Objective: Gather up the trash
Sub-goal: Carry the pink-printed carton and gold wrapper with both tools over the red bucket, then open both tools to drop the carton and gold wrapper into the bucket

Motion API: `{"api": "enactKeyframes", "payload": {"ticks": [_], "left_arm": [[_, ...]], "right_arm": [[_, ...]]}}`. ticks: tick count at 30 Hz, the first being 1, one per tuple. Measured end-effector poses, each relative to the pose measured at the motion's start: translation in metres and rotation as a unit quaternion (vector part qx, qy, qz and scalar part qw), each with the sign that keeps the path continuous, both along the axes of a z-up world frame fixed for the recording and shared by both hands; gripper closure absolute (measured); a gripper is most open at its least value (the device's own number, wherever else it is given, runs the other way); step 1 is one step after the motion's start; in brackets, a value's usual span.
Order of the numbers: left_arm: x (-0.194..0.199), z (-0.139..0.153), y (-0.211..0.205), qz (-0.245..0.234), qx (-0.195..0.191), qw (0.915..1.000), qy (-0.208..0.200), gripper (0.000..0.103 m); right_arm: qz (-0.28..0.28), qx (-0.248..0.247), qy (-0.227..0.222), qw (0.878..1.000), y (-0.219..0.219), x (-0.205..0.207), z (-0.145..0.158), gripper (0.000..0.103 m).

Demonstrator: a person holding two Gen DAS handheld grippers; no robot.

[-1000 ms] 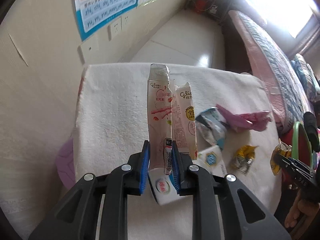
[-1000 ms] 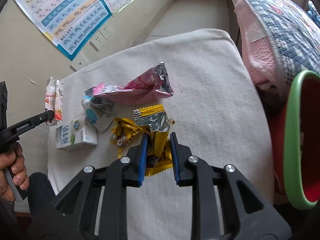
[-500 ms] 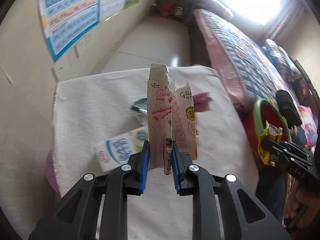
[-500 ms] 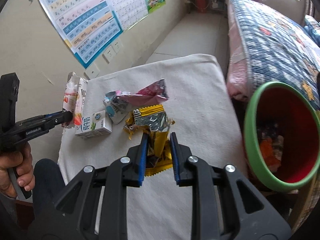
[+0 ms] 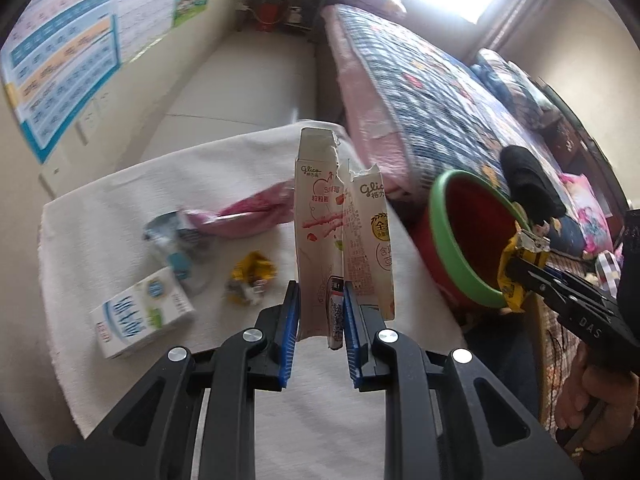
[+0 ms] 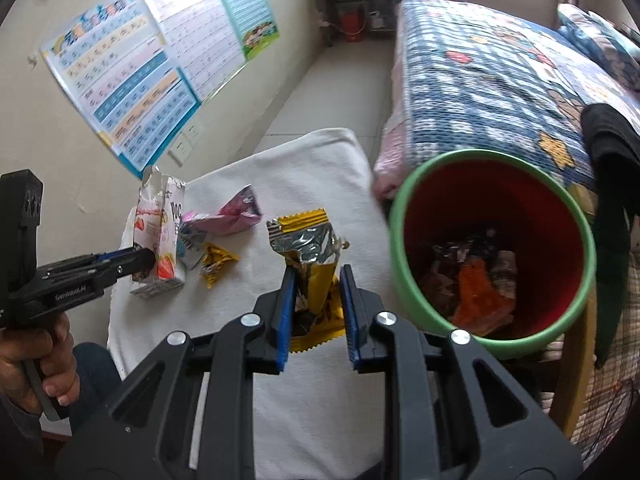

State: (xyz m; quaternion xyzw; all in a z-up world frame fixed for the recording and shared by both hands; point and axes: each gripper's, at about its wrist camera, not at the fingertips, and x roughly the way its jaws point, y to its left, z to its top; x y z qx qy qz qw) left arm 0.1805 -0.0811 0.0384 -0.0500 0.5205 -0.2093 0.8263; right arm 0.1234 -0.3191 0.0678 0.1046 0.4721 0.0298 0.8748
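My left gripper [image 5: 320,308] is shut on a torn white Glico snack box [image 5: 332,224] and holds it upright above the towel-covered table [image 5: 120,200]. My right gripper [image 6: 318,292] is shut on a yellow foil wrapper [image 6: 308,252], lifted beside the red bin with a green rim [image 6: 492,240]. In the left wrist view the wrapper [image 5: 516,264] hangs at the bin's [image 5: 464,240] near rim. The box also shows in the right wrist view [image 6: 158,236].
On the table lie a white and blue milk carton [image 5: 140,316], a crumpled yellow wrapper [image 5: 250,276], a silver-blue wrapper [image 5: 176,236] and a pink wrapper [image 5: 252,216]. A quilted bed [image 6: 500,72] stands behind the bin. The bin holds trash [image 6: 476,280].
Both grippers have lifted and swung right with their loads. The bin has come much closer in both views, and the yellow wrapper now hangs by its rim.
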Motion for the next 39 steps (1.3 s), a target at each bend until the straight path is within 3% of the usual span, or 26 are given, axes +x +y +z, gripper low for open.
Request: {"api": "enactKeyframes", "payload": {"ticks": [20, 29, 39], "left_arm": [[0.007, 0.027, -0.162, -0.137, -0.014, 0.9903, -0.011, 0.084], [0.020, 0.025, -0.216, -0.163, -0.025, 0.9862, 0.004, 0.084], [0.025, 0.015, -0.248, -0.174, -0.020, 0.9843, 0.016, 0.084]], "right_arm": [[-0.097, 0.003, -0.015, 0.995, -0.123, -0.014, 0.006, 0.081], [-0.120, 0.009, -0.014, 0.993, -0.168, -0.014, 0.002, 0.081], [-0.128, 0.022, -0.009, 0.991, -0.193, -0.009, -0.005, 0.081]]}}
